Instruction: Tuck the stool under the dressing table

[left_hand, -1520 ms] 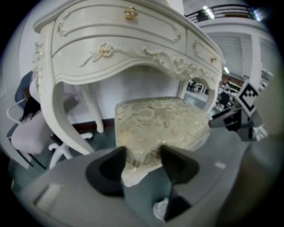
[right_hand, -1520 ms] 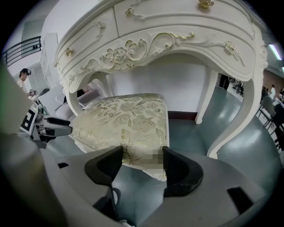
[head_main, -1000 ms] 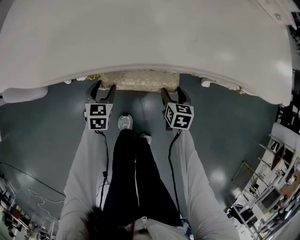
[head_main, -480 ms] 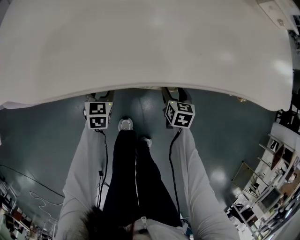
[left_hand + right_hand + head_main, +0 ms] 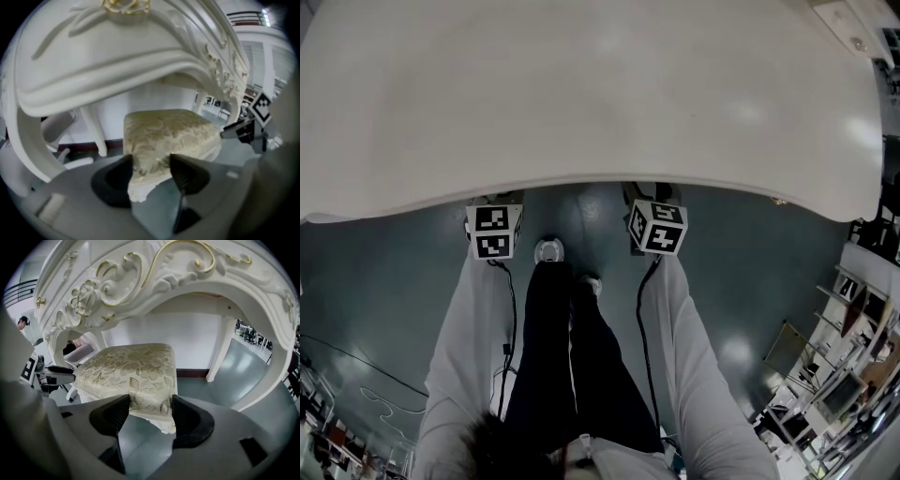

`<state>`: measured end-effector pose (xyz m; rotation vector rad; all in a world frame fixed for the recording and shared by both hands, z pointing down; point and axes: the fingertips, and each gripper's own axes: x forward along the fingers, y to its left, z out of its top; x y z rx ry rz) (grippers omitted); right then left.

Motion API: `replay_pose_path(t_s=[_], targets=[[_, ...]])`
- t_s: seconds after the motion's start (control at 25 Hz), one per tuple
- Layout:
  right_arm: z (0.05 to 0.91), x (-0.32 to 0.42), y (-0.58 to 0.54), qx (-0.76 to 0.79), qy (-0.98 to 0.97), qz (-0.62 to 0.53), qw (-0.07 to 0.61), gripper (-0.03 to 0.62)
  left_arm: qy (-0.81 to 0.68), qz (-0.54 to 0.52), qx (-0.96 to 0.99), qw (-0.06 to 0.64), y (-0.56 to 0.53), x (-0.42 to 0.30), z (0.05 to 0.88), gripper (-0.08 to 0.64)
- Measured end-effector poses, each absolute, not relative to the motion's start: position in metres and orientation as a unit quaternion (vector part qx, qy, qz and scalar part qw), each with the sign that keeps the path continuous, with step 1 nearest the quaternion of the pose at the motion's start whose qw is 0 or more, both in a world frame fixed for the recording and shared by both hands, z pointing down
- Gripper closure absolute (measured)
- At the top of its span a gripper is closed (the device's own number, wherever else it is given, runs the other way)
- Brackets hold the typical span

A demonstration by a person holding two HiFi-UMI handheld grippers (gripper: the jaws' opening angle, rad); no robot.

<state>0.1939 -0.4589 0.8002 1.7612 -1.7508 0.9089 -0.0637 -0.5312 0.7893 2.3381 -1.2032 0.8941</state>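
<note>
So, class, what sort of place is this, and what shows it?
Probably a workshop or test hall staged as a bedroom, not a home: the ornate white dressing table with gilt scrolls and the cream and gold brocade stool stand on a glossy grey floor, with cluttered racks alongside.

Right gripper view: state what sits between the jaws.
The stool, its brocade seat corner clamped by the right gripper; that view shows it.

The stool (image 5: 131, 366) stands under the dressing table (image 5: 600, 94), apparently wholly beneath.
</note>
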Motion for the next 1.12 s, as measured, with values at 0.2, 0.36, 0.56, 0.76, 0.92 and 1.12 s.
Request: replay_pose_path(t_s=[0.2,0.36,0.56,0.76,0.92,1.12], targets=[[0.793,0.188,-0.449,0.653,-0.637,0.332,0.238,0.413,-0.437,0.324,0.823,0.161,-0.523,-0.061,0.782,0.429],[0.771,0.173,-0.436,0.648,-0.648,0.324,0.235,0.589,-0.441,0.319,0.827,0.138,-0.515,-0.062,0.758,0.528],[0.732,0.167,-0.423,0.648,-0.657,0.324,0.208,0.591,-0.44,0.298,0.84,0.115,-0.5,-0.055,0.717,0.554],[0.685,0.164,-0.408,0.646,-0.672,0.303,0.196,0.591,-0.443,0.271,0.847,0.115,-0.479,-0.05,0.67,0.554],[0.641,0.157,-0.39,0.637,-0.69,0.282,0.194,0.591,-0.439,0.256,0.853,0.116,-0.456,-0.048,0.627,0.554],[0.582,0.147,-0.373,0.63,-0.709,0.26,0.181,0.591,-0.42,0.245,0.869,0.088,-0.424,-0.04,0.569,0.553]])
